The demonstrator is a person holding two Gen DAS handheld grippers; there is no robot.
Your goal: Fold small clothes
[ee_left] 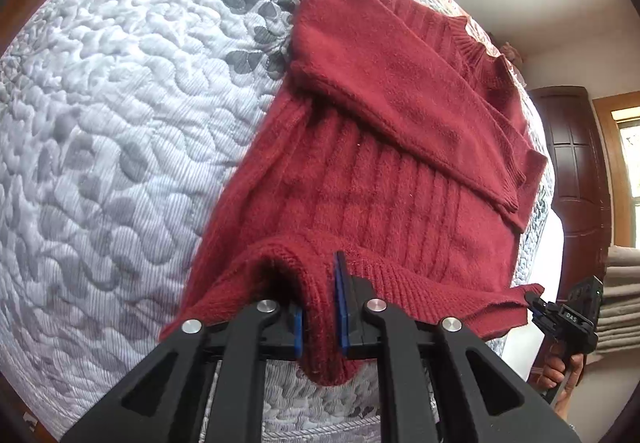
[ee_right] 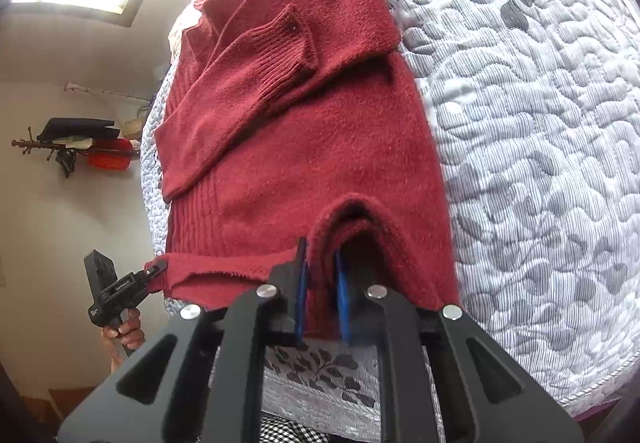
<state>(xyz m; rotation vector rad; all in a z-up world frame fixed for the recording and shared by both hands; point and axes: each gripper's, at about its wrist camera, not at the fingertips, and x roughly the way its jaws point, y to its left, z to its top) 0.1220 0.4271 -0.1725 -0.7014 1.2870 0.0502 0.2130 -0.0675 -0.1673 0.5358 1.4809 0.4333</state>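
A dark red knit sweater (ee_left: 372, 171) lies flat on a quilted bed, both sleeves folded across its body. My left gripper (ee_left: 320, 319) is shut on the sweater's ribbed hem, which bunches up between the blue pads. My right gripper (ee_right: 322, 295) is shut on the hem's other corner, the cloth (ee_right: 304, 147) humped over its fingers. Each gripper also shows in the other's view: the right one (ee_left: 534, 301) at the hem's far right corner, the left one (ee_right: 154, 269) at the far left, each held by a hand.
The bed has a white and grey quilt (ee_left: 120, 115) with a leaf pattern. A dark wooden door (ee_left: 576, 163) and folded grey bedding (ee_left: 622, 295) stand to the right. A wall rack with a red item (ee_right: 108, 159) hangs to the left.
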